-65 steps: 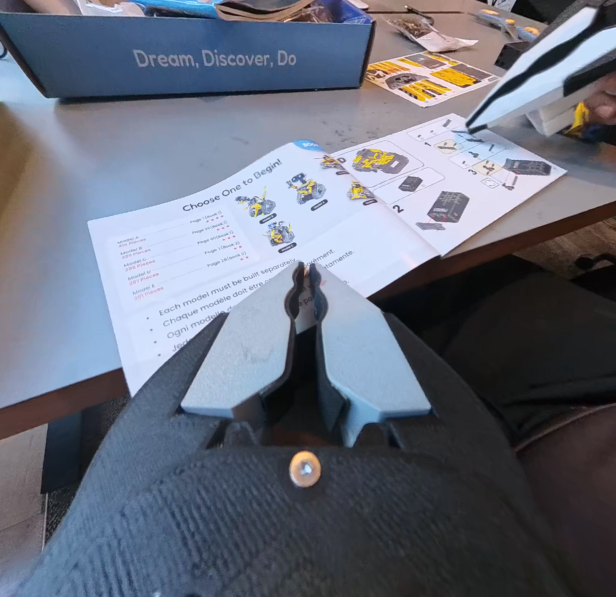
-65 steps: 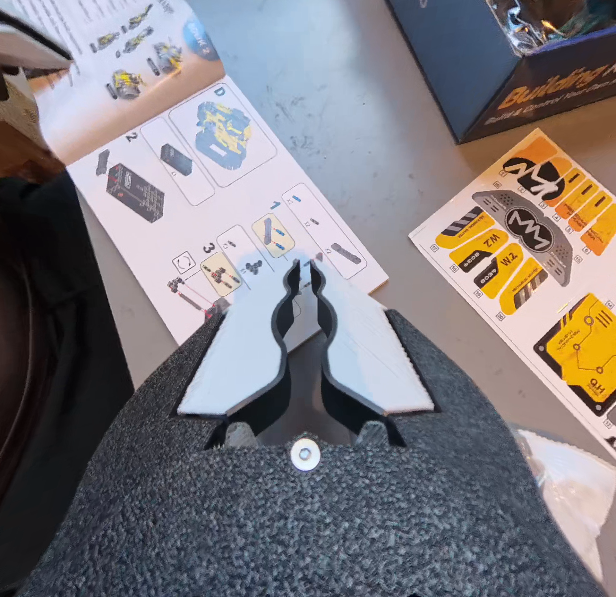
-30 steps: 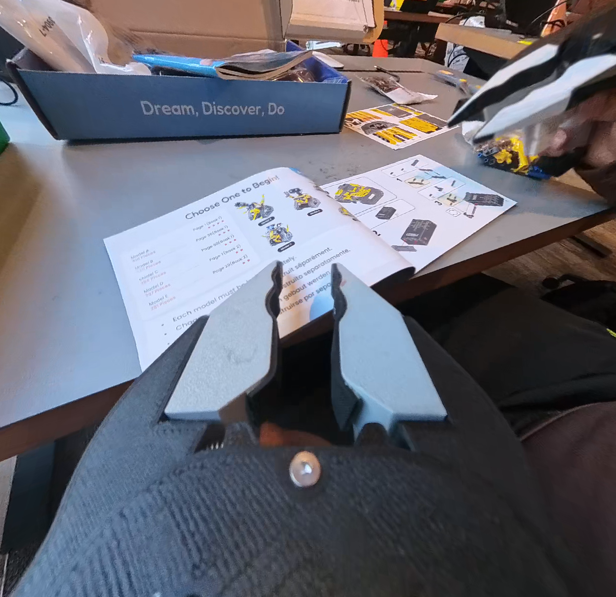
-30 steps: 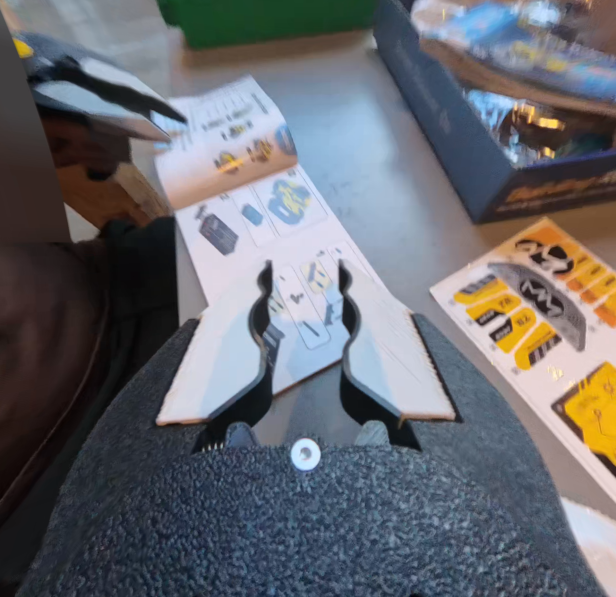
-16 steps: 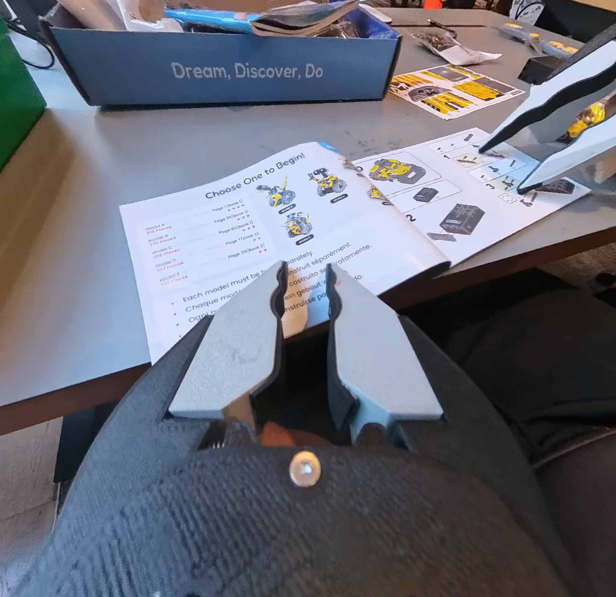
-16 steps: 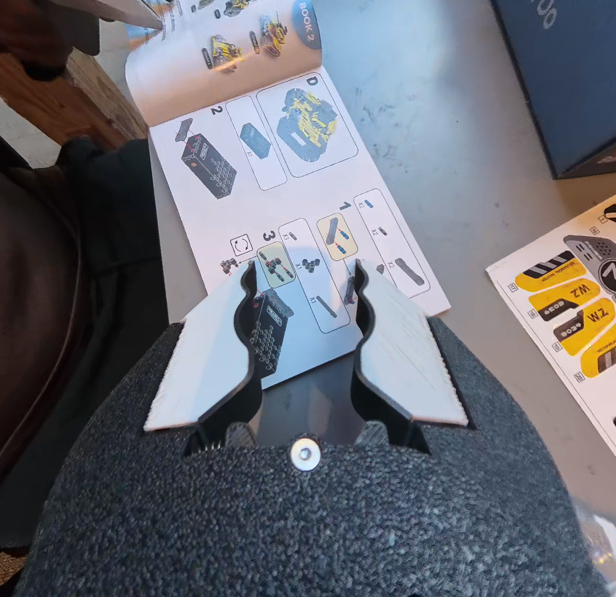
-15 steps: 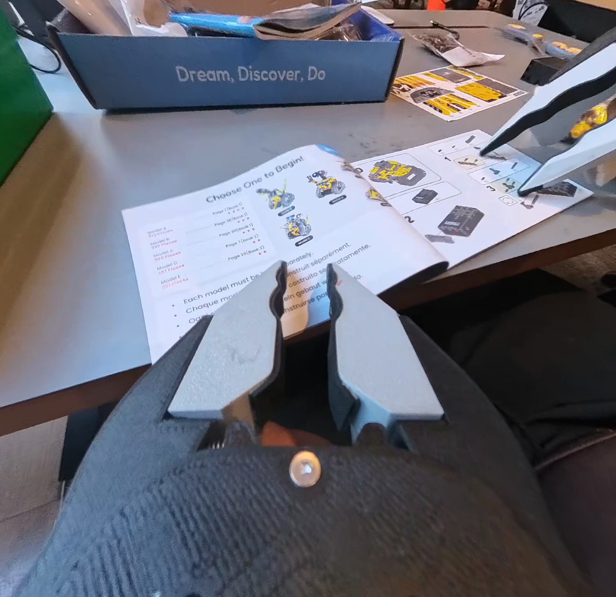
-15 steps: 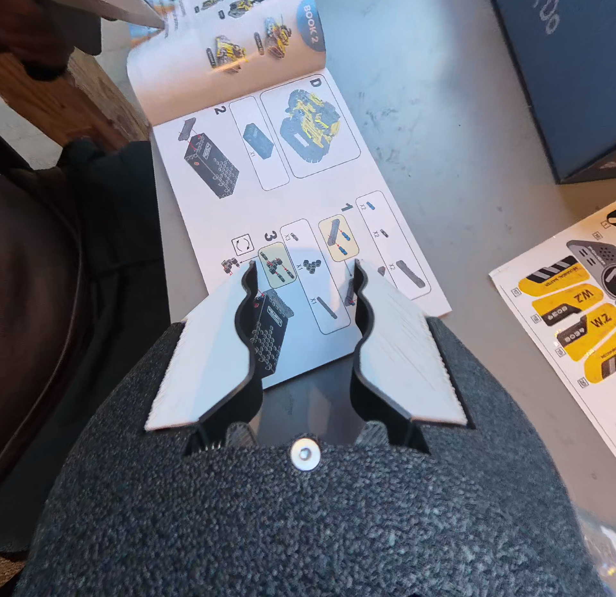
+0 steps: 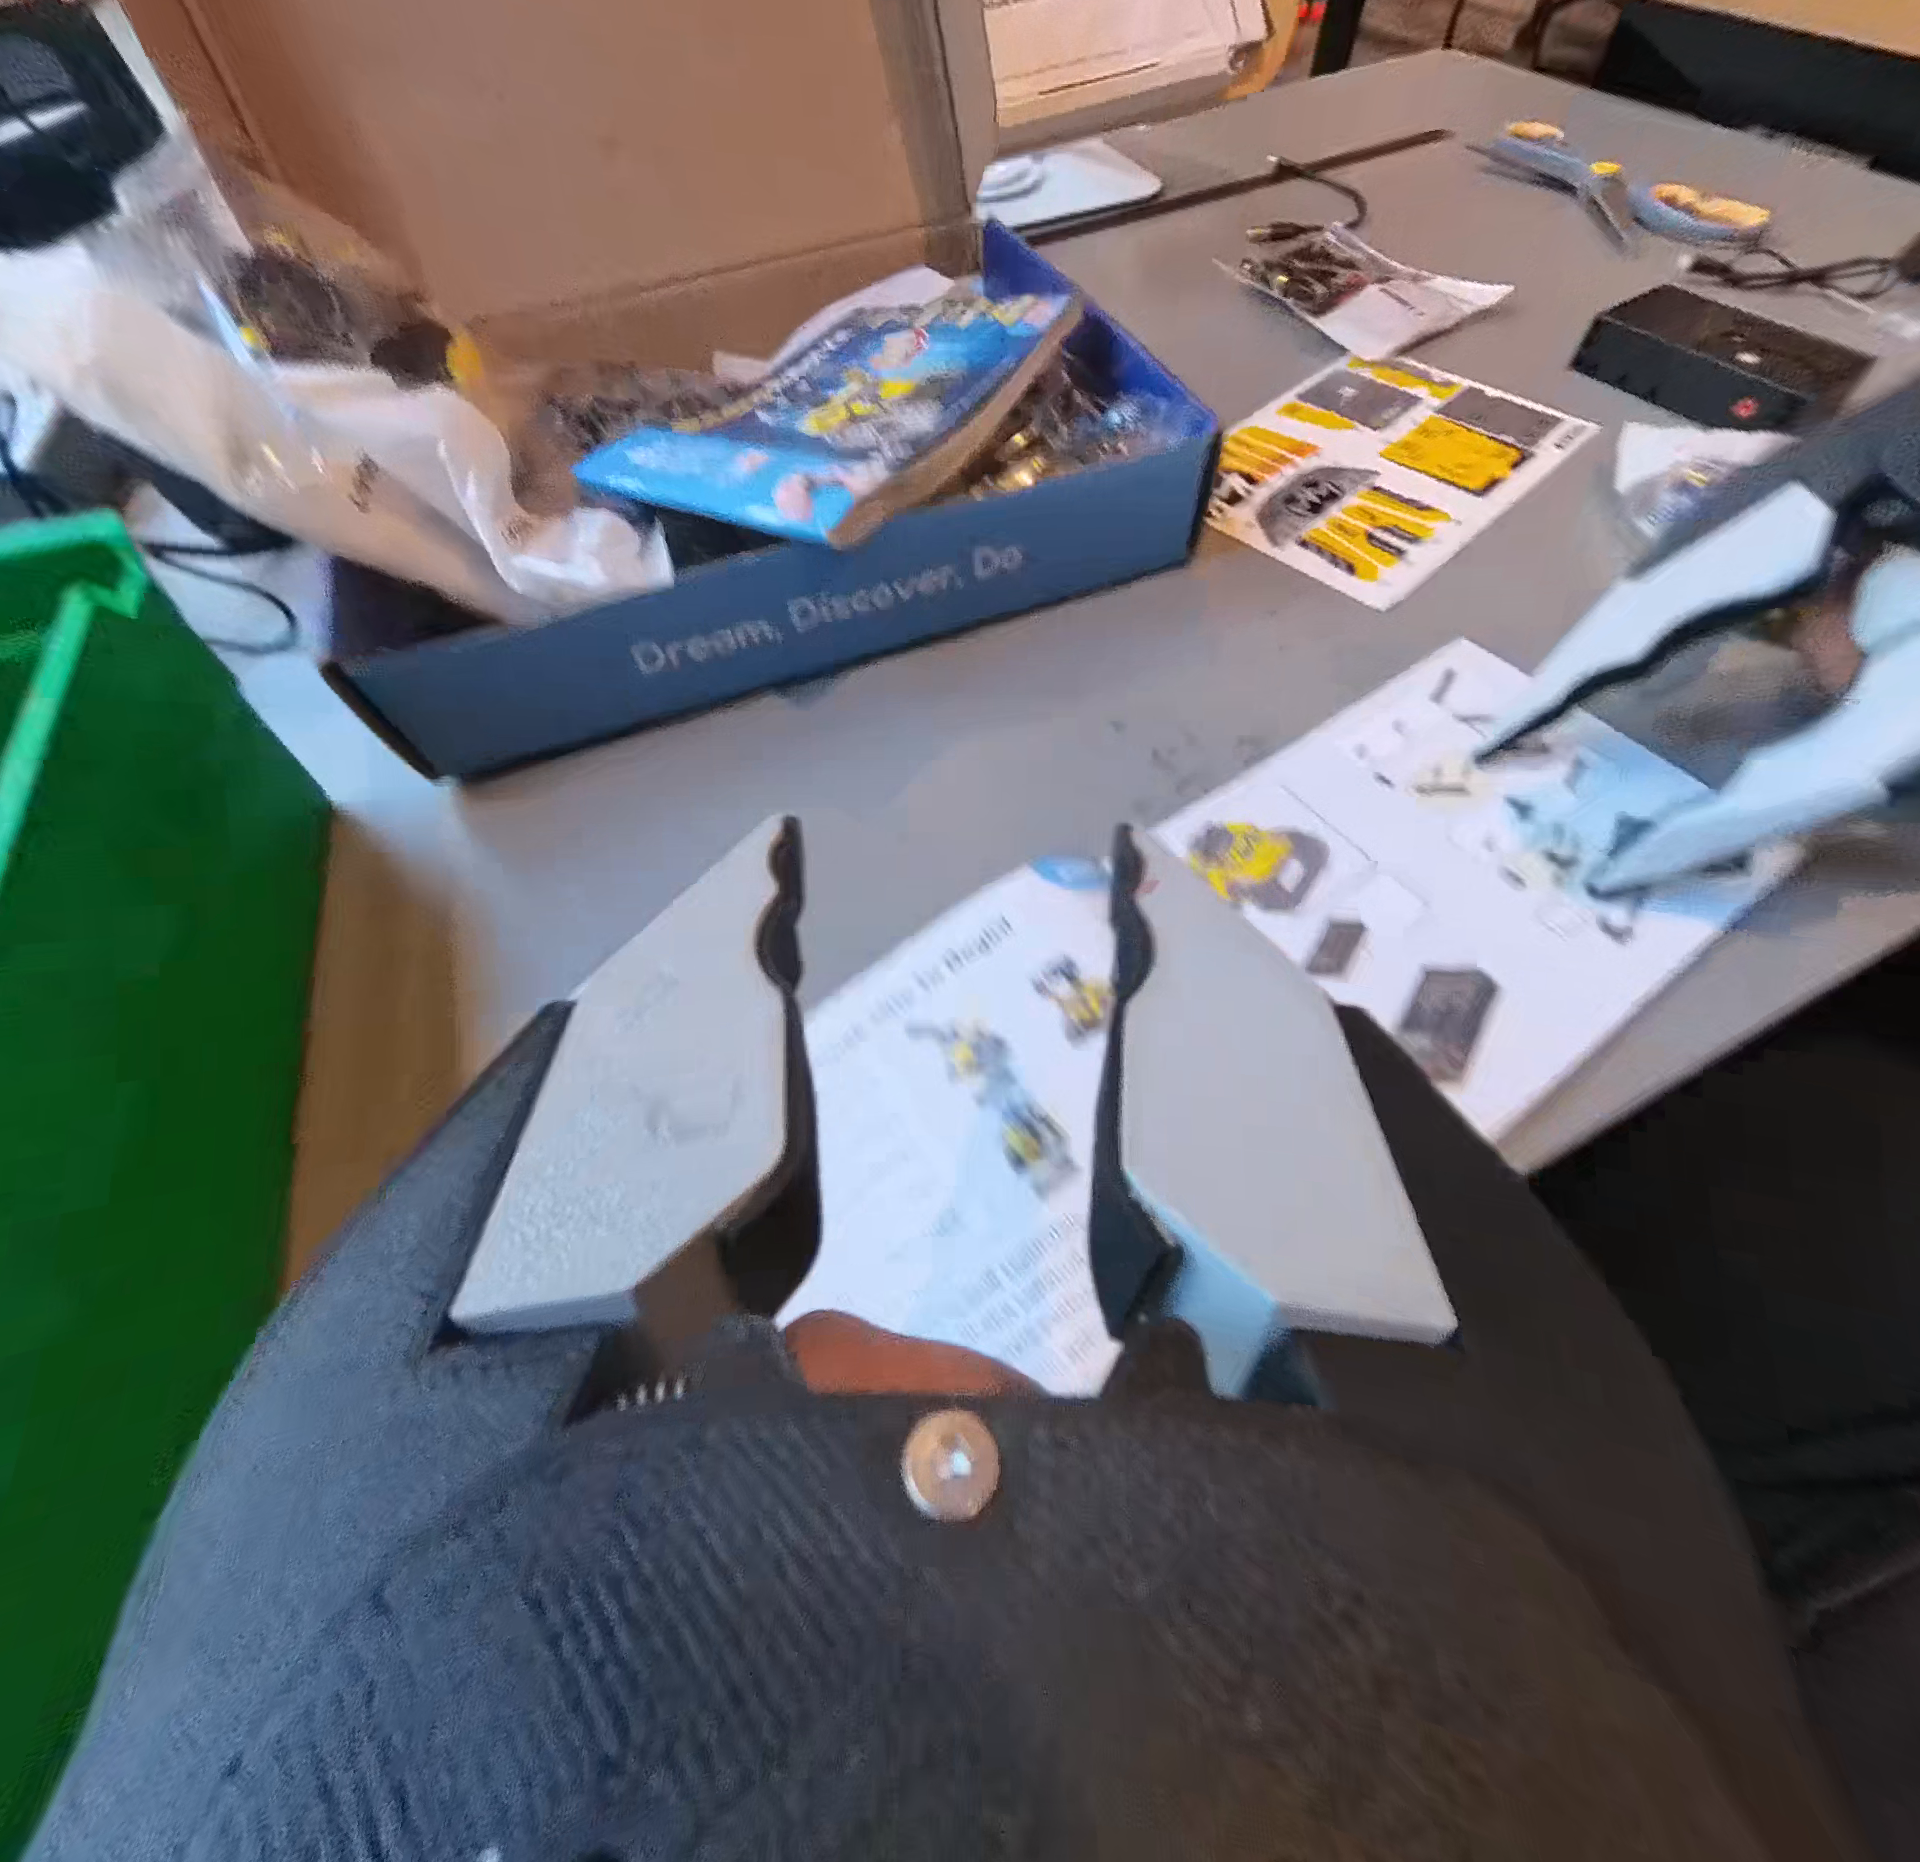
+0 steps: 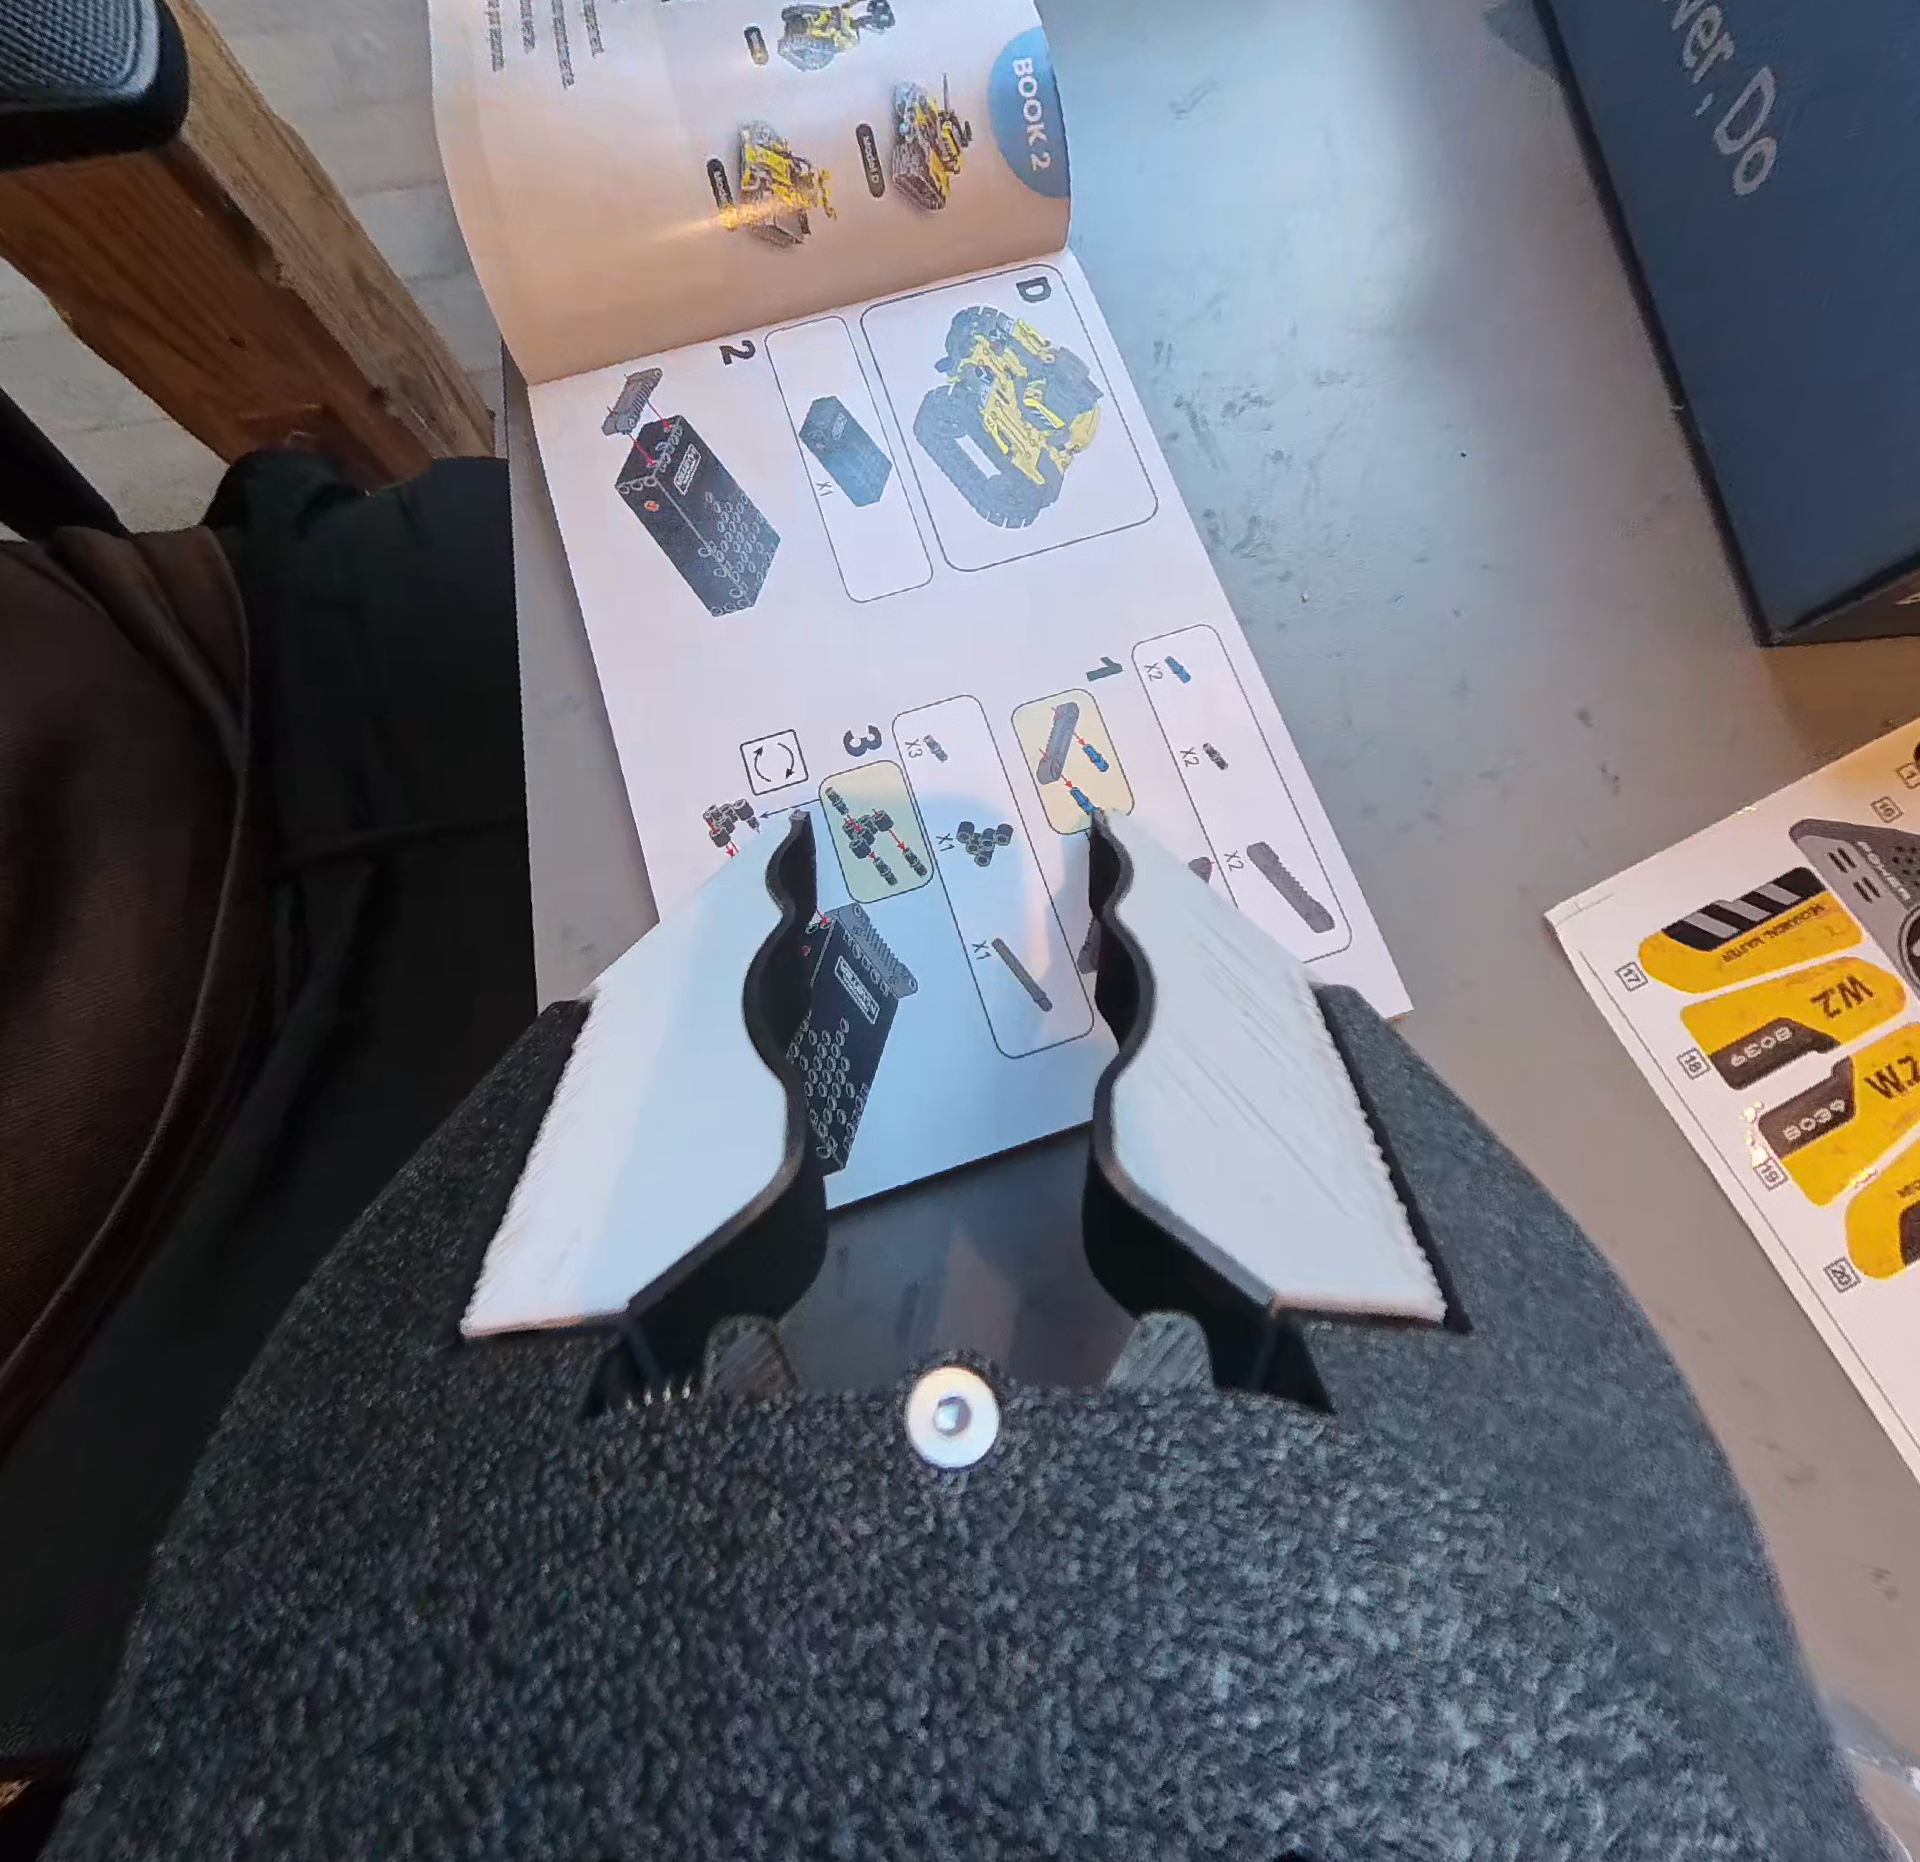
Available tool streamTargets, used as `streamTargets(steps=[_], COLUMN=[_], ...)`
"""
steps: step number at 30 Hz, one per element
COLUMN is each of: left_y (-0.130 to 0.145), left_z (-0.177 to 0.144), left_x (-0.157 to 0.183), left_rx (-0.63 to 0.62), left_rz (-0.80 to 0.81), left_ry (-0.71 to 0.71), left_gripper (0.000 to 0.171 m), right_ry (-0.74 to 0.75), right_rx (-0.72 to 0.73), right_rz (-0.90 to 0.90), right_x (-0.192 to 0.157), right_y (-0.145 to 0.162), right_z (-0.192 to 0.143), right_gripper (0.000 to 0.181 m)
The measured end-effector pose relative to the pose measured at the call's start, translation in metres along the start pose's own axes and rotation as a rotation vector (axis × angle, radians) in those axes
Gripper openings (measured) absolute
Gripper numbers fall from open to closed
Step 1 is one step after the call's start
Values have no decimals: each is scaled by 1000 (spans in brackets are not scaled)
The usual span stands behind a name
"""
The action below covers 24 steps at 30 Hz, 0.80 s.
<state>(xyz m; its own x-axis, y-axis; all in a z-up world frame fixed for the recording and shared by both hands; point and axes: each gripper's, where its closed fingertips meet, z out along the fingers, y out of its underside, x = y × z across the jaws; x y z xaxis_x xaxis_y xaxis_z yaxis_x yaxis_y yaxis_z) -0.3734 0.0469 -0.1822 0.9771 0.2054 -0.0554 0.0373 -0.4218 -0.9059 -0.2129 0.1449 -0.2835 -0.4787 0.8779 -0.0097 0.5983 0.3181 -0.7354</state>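
While the left wrist view is somewhat blurred, its left hand-held gripper [image 9: 951, 856] hangs spread wide and empty above the near left page of an open instruction booklet [image 9: 1049, 1043] on the grey worktop [image 9: 623, 825]. A blue cardboard box [image 9: 831, 617] of bagged parts sits beyond, a sticker sheet [image 9: 1392, 472] to its right.

From the right wrist view, the right hand-held gripper [image 10: 945, 836] is also wide and empty, tips just above the booklet's right page, near the worktop edge.
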Motion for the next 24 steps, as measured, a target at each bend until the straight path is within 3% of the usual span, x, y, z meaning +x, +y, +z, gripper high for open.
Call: streamTargets(steps=[1,4,7,9,13,15,17,19,21,24], left_y=[-15,-61,-85,-89,-65,-60,-63,-78,-101,-154], left_z=[8,39,81,109,148,162,174,175,170,157], left_x=[-12,-65,-137,-179,-255,-263,-247,-245,-242,-225], left_rx=[-6,2,-87,-165,-387,-411,-397,-371,-349,-282], left_rz=[19,46,78,69,-61,-138,-238,-226,-106,54], left_ry=[-7,-68,-194,-244,-380,-328,-183,-170,-196,-207], left_gripper=[63,61,60,59,79,70,15,3,0,0], right_ry=[-2,-8,-16,-13,-9,-14,-17,-13,-5,1], right_rx=[1,2,3,4,5,6,8,8,11,13], right_rz=[-2,-4,4,2,1,6,10,8,1,-2], right_x=[0,-1,-1,0,0,0,0,1,1,1], right_y=[0,0,0,0,0,0,0,0,0,0], right_z=[0,0,0,0,-1,-1,-1,-1,-1,-2], right_gripper=[52,51,51,51,51,51,50,50,50,50])
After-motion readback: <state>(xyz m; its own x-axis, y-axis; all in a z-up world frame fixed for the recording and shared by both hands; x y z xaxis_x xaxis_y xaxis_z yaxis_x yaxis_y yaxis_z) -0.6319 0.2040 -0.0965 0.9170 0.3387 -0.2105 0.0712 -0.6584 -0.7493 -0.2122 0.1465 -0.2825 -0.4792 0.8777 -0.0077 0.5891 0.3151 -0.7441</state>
